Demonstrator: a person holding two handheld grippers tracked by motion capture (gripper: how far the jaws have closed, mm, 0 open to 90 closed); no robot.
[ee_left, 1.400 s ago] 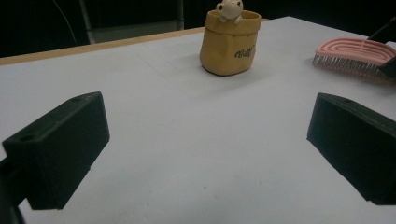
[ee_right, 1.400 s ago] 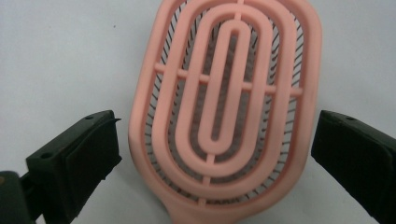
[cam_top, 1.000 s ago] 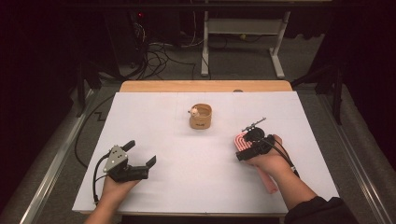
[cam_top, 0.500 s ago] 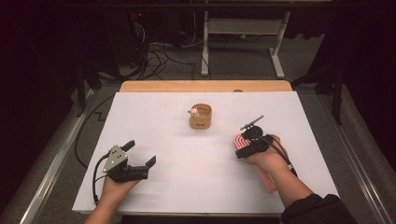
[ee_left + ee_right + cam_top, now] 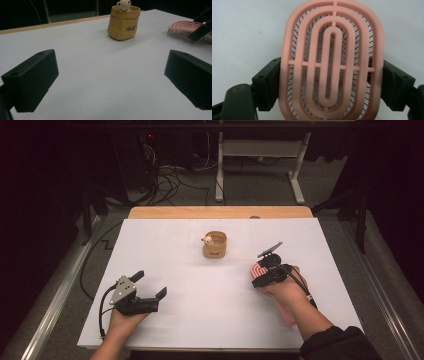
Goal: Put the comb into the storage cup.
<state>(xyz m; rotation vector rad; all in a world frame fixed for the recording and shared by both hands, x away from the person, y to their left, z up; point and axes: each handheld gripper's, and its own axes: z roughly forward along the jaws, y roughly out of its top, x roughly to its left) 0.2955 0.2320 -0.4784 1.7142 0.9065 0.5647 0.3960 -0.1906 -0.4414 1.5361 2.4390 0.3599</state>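
We read the right tongs (image 5: 332, 82) as clamped across the pink hairbrush (image 5: 332, 62): in the right gripper view a black jaw sits against each long edge of the oval brush head, and the jaws have just been closing onto it, so we judge the pinch made. The brush lies straight ahead of those tongs, back up and bristles down on the white desk (image 5: 242, 30), long axis running directly away from the hand, so the grip goes across its narrow width. In the high view the right tongs (image 5: 261, 274) sit over the brush (image 5: 257, 269) at the right side of the desk (image 5: 165, 240), with the pink handle (image 5: 286, 314) seeming to show under the person's forearm, though we can't be sure of that. The left tongs (image 5: 150, 292) are well apart from the brush, jaws wide and holding nothing, resting low over the desk; the left gripper view shows bare desk between its two jaws. From the left tongs the brush (image 5: 190, 30) lies far off to the right and ahead. Farther on, ahead of both tongs and about midway between them, stands the little yellow pot (image 5: 214, 245) with a small figure (image 5: 206, 239) peeking over its rim. We judge the right hand much the nearer, so the next move is its lift.
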